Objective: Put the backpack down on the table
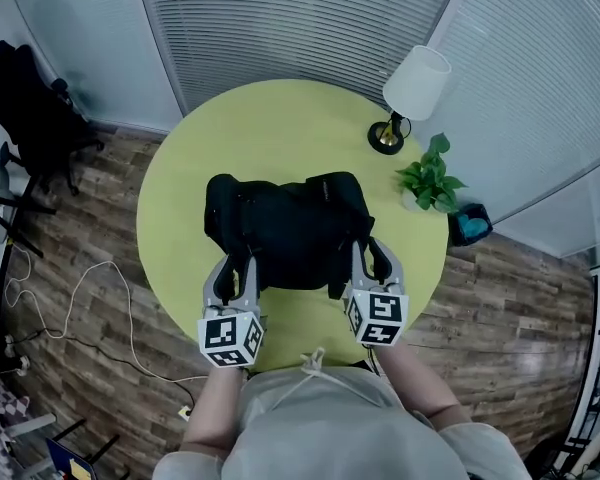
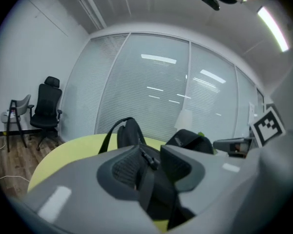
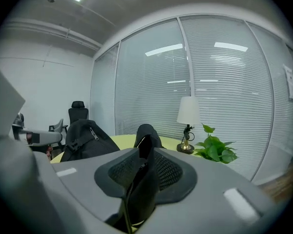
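A black backpack is over the near half of the round yellow-green table; whether its bottom rests on the top I cannot tell. My left gripper is at its near left corner, shut on a black strap with a buckle that runs between the pads. At the near right corner my right gripper is shut on another black strap. The bag's bulk rises beyond the left jaws. In the right gripper view the bag's zipped body shows to the left.
A white-shaded table lamp and a potted green plant stand at the table's far right edge. A black office chair is on the wooden floor at the left, with white cables nearby. Blinds-covered glass walls curve round the back.
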`<state>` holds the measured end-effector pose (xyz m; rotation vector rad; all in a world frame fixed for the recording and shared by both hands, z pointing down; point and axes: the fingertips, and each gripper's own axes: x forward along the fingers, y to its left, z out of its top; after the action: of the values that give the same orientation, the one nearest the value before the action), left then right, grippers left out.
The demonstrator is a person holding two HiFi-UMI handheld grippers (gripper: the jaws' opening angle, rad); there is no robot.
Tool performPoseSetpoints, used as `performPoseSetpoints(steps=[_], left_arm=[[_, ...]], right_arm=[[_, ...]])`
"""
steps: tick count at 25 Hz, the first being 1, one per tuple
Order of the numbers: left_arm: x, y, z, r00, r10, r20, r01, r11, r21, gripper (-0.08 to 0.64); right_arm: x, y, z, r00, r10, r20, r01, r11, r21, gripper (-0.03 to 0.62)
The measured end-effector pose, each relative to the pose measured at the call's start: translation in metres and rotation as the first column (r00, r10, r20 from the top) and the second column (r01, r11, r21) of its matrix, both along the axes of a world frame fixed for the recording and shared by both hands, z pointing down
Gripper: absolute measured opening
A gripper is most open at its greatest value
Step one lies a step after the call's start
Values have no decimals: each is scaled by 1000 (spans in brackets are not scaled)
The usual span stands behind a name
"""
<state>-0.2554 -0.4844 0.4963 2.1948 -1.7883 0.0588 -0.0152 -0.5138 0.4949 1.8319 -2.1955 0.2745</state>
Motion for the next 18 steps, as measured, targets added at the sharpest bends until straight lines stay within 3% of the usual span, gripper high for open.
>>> performPoseSetpoints(steps=[3, 4, 10, 18], left_arm=[[9, 3, 6, 1000, 23, -15, -24, 999, -35, 32], [11, 5, 9, 999, 23, -22, -24, 999, -49, 6], [18, 10, 13, 998, 65, 9, -64, 995, -72, 6], [23, 10, 16, 992, 124, -31, -126, 987, -99, 6]], right_arm=[[0, 6, 6, 1000, 8, -27, -8, 1000, -8, 1], [-2, 8, 9, 999, 3, -40, -3, 1000, -14, 0], [-18, 19, 18, 997, -77, 7, 77, 995, -60, -2], [-32, 21, 23, 992, -123, -6, 122, 987, -100, -2]])
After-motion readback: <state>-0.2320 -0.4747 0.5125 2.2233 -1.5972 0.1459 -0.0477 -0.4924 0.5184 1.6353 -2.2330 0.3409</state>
